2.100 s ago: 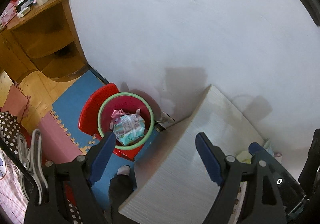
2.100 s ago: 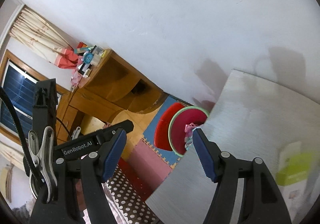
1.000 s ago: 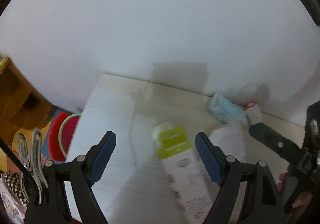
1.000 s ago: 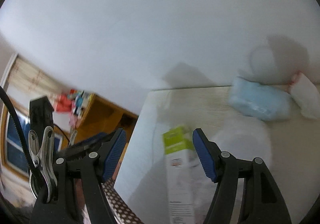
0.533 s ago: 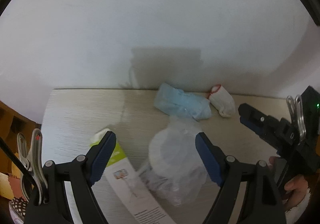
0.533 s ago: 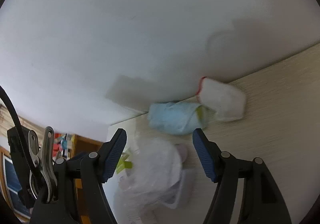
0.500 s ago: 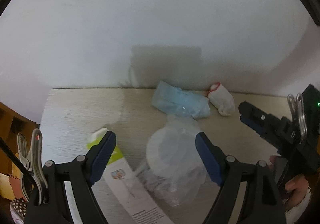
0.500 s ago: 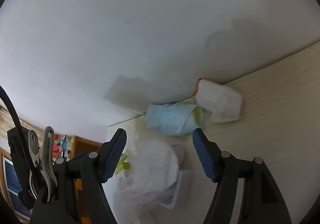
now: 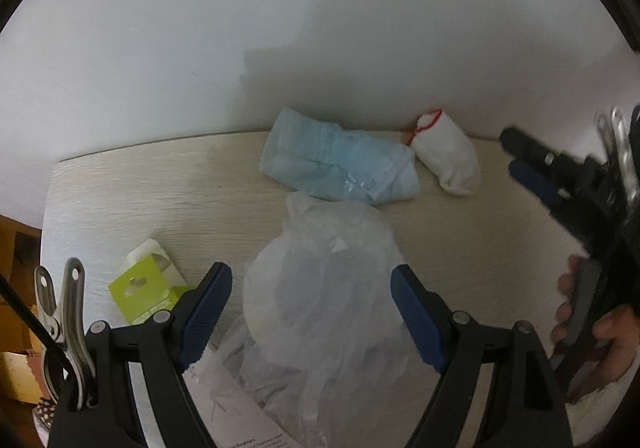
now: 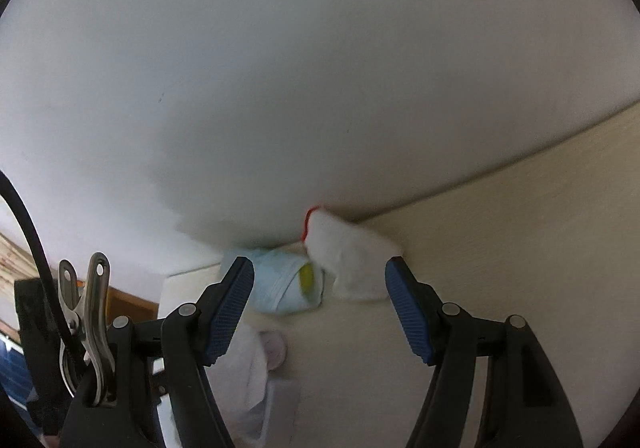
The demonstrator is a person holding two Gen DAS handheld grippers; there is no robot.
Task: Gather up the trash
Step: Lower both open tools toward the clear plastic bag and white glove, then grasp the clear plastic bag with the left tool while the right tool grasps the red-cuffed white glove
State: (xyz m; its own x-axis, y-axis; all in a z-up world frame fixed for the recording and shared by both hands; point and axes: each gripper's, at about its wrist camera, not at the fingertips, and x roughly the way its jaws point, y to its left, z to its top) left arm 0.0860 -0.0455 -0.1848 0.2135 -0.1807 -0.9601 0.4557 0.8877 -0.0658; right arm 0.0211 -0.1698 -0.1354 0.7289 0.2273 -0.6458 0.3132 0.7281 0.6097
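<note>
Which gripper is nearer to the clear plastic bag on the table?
Left. The left gripper straddles the clear plastic bag with open jaws; the right gripper is aimed farther back, at the white bundle by the wall.

You face a plain white wall [image 9: 320, 28], softly shadowed where it meets the pale wood-grain bench [image 9: 160, 200]. At nine o'clock in your left view, brown wooden furniture [image 9: 16, 248] shows past the bench edge. Light is even and dim.
</note>
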